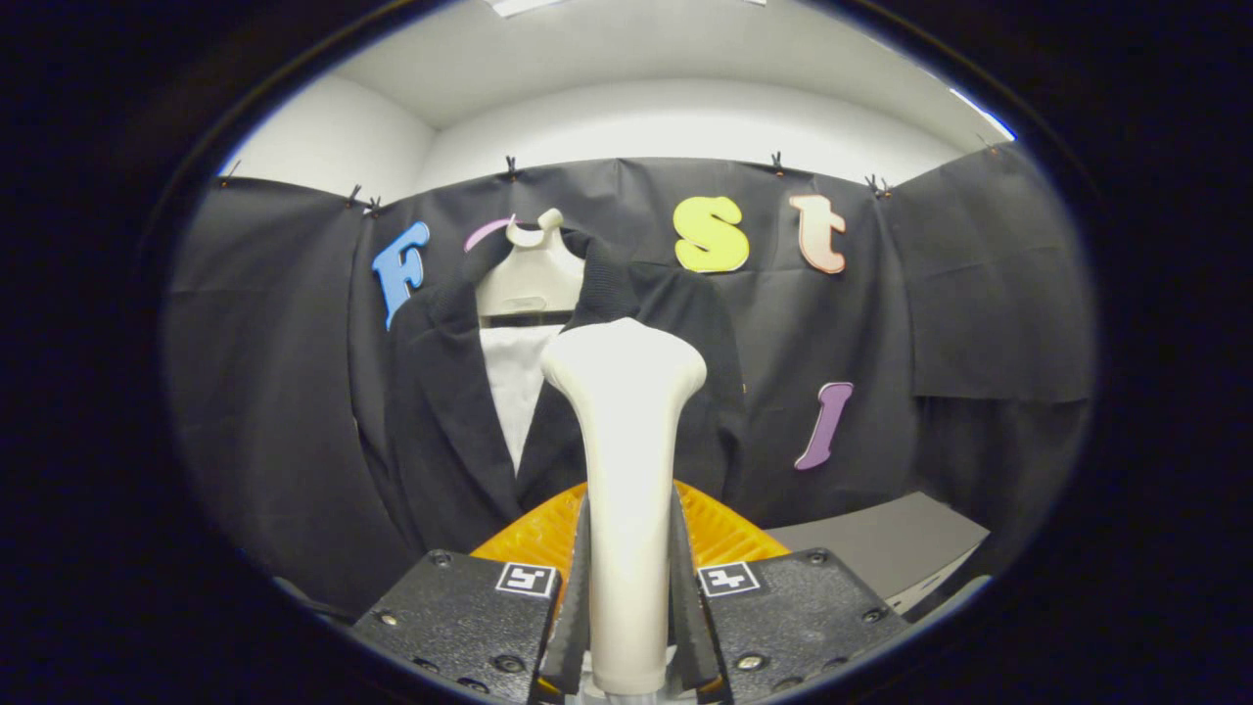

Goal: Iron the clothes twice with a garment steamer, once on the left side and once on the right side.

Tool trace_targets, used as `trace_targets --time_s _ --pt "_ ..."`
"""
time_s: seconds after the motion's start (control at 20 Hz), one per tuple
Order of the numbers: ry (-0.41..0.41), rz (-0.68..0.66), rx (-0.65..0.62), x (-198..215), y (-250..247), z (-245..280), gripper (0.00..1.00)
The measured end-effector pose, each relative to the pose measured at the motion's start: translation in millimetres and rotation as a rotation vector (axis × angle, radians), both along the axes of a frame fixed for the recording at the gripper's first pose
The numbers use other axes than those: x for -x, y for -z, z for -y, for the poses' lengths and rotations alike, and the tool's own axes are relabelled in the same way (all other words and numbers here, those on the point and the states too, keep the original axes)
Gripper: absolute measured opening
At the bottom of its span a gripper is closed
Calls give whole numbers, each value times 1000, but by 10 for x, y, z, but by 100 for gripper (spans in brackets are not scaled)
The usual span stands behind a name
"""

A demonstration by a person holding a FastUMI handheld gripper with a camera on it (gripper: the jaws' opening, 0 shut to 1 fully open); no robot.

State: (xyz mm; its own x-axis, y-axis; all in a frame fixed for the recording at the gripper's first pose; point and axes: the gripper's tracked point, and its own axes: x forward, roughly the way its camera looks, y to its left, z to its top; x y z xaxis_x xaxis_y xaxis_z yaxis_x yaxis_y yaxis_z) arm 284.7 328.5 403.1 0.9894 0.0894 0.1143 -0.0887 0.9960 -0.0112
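Gripper view looks onto a dark woven jacket hanging open on a pale dress form, with a white shirt panel showing between the lapels; it hangs upright, presumably so steam can pass down each side. Nearer stands the cream plastic garment steamer, head up and facing the jacket's middle, apparently not touching the cloth. The gripper is clamped on the steamer's handle, both fingers pressing its sides to keep it upright.

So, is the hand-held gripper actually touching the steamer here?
Touching. In the gripper view the hand-held gripper is shut on the steamer; both fingers press against its handle, one on each side.
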Motion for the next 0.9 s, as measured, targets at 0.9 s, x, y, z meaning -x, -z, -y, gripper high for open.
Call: trace_targets --time_s 0.9 --pt "23 -90 32 -371 494 97 39"
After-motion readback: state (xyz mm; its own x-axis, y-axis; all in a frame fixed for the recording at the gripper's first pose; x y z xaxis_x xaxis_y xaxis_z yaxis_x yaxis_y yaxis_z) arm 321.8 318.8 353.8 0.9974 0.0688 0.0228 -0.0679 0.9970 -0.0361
